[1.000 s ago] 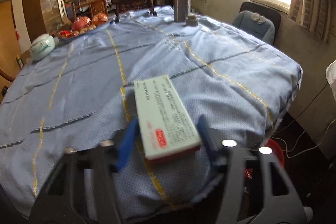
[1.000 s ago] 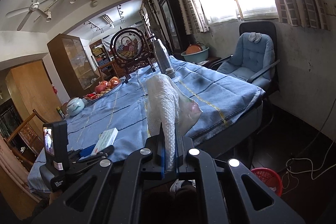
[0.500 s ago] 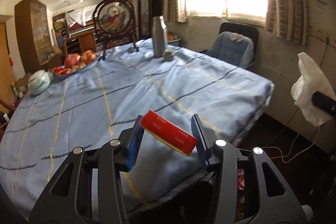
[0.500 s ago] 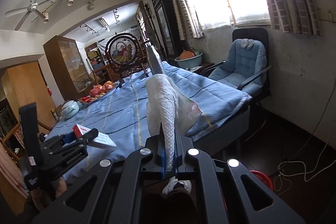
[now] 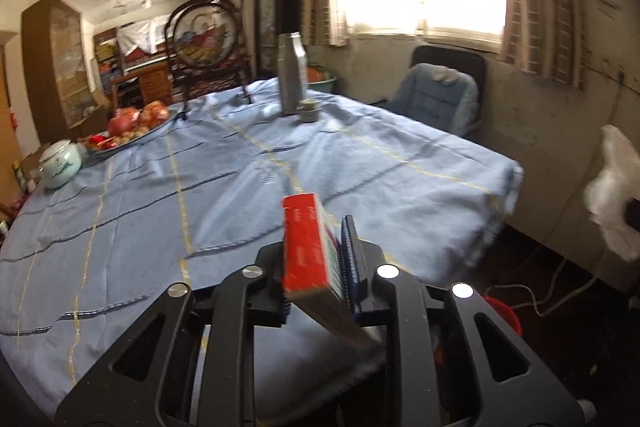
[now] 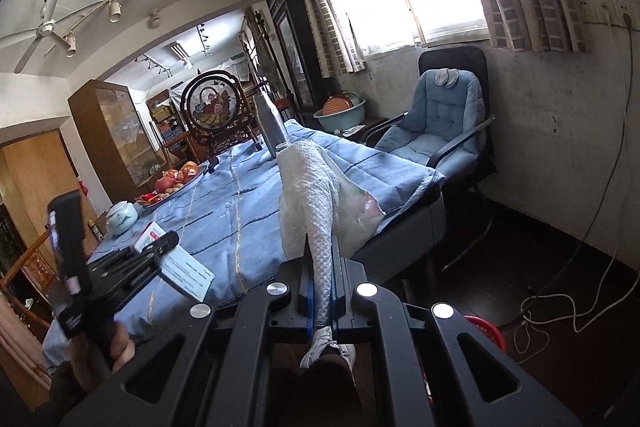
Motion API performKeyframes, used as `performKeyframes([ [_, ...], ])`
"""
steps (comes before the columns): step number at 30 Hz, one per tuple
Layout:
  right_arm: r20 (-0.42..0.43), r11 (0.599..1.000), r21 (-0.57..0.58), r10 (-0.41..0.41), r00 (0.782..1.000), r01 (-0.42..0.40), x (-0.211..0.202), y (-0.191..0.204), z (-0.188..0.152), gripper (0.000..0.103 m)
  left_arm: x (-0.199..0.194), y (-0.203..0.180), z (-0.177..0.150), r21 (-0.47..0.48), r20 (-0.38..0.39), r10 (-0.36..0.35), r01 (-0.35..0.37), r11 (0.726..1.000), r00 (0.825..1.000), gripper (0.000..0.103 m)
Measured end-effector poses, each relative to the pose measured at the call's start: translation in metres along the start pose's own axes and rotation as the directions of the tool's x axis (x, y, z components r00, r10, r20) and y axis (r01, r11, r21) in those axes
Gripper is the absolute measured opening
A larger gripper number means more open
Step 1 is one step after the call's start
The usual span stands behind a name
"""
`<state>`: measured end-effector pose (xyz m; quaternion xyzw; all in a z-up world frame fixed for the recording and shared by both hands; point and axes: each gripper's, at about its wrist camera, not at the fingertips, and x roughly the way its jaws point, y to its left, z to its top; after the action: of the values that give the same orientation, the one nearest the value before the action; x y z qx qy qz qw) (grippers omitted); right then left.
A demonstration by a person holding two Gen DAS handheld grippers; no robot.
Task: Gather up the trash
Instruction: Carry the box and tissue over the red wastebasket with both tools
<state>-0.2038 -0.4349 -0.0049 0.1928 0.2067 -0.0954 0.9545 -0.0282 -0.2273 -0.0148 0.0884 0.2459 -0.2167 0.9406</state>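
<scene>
A flat carton, red on its end and pale green on its faces, hangs tilted above the near edge of the blue-clothed table. My left gripper has it between the blue pads, and the jaws are closing on it. The right wrist view shows the same carton in that gripper at lower left, held by a hand. My right gripper is shut on a crumpled white paper towel and thin plastic bag, which stand up from the jaws. That bundle shows at the left view's right edge.
A red bin sits on the dark floor below the table's corner, beside white cables. A padded blue chair stands by the window wall. On the table are a steel bottle, a fruit tray and a ceramic jar.
The carton lay flat on the cloth between open jaws; now it is lifted off the table, turned on edge and pinched. The left gripper rose and swung right. The right gripper drifted sideways with its bundle.
</scene>
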Motion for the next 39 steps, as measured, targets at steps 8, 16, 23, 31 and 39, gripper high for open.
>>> performKeyframes([
  [8, -0.041, 1.0, 0.022, -0.002, 0.999, 0.003, 0.018, -0.006, -0.006, 0.006, 0.041, 0.047, 0.0, -0.145, -0.085, 0.0, -0.012, 0.989, 0.996, 0.042],
  [16, -0.066, 1.0, 0.029, 0.003, 0.998, -0.002, 0.031, -0.007, -0.009, 0.006, 0.035, 0.048, -0.005, -0.178, -0.079, -0.074, 0.059, 0.982, 0.994, 0.042],
  [23, -0.065, 1.0, 0.024, 0.009, 0.998, -0.007, 0.033, -0.007, -0.007, 0.006, 0.03, 0.056, 0.004, -0.23, -0.05, -0.146, 0.131, 0.964, 0.988, 0.023],
  [31, -0.06, 1.0, 0.027, 0.015, 0.998, -0.014, 0.032, -0.009, -0.008, 0.006, -0.003, 0.029, 0.022, -0.107, 0.038, -0.082, 0.085, 0.991, 0.996, 0.021],
  [39, -0.029, 1.0, 0.005, -0.012, 0.999, 0.013, 0.015, -0.013, -0.005, 0.006, -0.021, -0.021, 0.026, 0.02, 0.068, -0.131, 0.13, 0.991, 0.989, 0.021],
])
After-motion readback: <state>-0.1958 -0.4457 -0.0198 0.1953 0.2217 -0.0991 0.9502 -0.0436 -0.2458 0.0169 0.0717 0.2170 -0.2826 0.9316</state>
